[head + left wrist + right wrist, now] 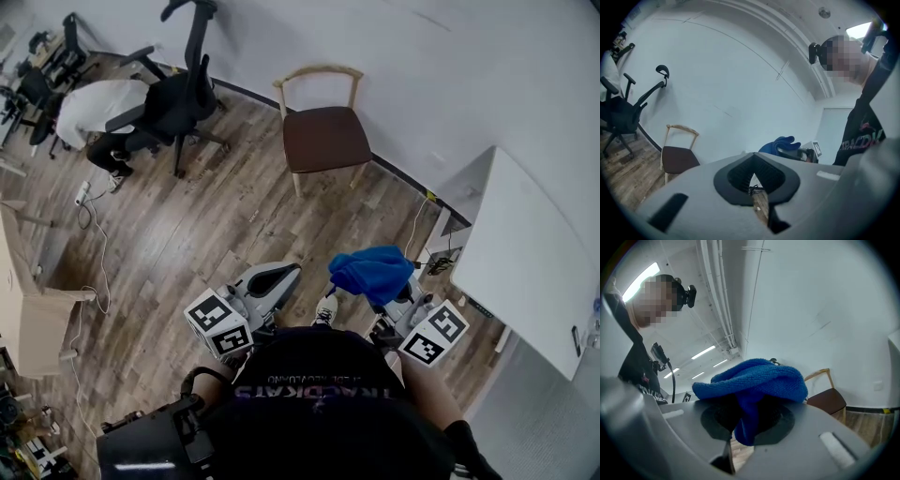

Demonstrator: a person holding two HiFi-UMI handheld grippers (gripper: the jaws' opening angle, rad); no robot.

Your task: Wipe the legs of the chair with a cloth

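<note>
- Head view shows the bright blue terry cloth (pixel 373 272) bunched in a soft heap over the tip of the right gripper (pixel 386 292). It is held low in front of the person, above the wood-plank floor (pixel 206 234).
- Right gripper view has the right gripper (pixel 745 420) clenched on the cloth (pixel 754 380). A thick fold hangs down between the two dark pads, and the rest spills over the top of the jaws in rounded, nubbly folds.
- Left gripper view shows the left gripper (pixel 752 180) closed with nothing in it. Its ribbed black pads meet at the tips, and only floor shows in the small gap behind them.
- In the head view the left gripper (pixel 272 281) sits just beside the right one, to the left of the cloth and not touching it.
- The pale wooden chair with a dark brown padded seat (pixel 323 136) stands upright against the white wall (pixel 422 56), well apart from both grippers. It has a thin curved back rail on two slim posts, and light wooden legs showing below the seat.
- The same chair appears small at the left of the left gripper view (pixel 677 157). It also shows at the right of the right gripper view (pixel 827 399), behind the cloth.
- A white counter (pixel 525 253) stands at the person's right.
- A black wheeled office chair (pixel 173 98) stands farther off at the upper left.
</note>
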